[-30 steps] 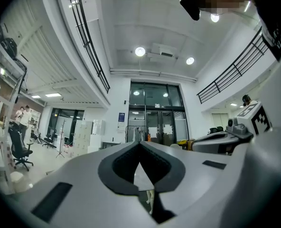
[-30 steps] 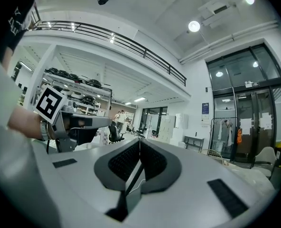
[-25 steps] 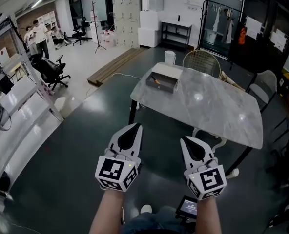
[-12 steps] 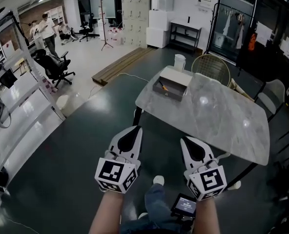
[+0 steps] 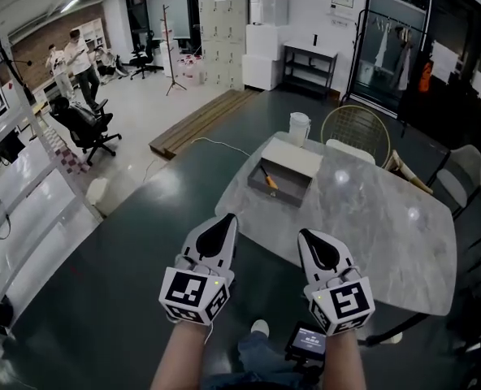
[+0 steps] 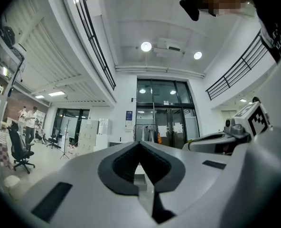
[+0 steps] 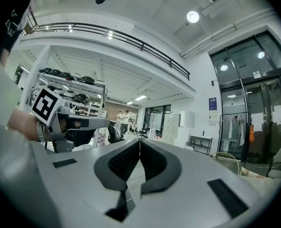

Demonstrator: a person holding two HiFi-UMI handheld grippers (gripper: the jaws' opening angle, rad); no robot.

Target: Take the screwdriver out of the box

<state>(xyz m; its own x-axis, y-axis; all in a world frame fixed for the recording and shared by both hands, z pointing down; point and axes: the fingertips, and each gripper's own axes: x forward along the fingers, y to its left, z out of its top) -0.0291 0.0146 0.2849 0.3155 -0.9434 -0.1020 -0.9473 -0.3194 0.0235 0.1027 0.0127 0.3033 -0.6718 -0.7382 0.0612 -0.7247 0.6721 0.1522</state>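
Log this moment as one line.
left gripper: shut, empty | right gripper: shut, empty | screwdriver: lying in open box on marble table | contact: none, both grippers apart from box

You had open floor (image 5: 143,242) from left gripper (image 5: 223,220) and right gripper (image 5: 309,237) to the table (image 5: 370,218) edge. Bare marble ran on to the box (image 5: 278,192) at the far left corner, open on top, walls around the screwdriver (image 5: 267,177). Bucket (image 5: 299,127) and wicker chair (image 5: 354,128) stood just behind.

Left gripper (image 5: 227,218) and right gripper (image 5: 304,235) are pale grey shells with black-lined jaws; each bears a black-and-white marker cube.
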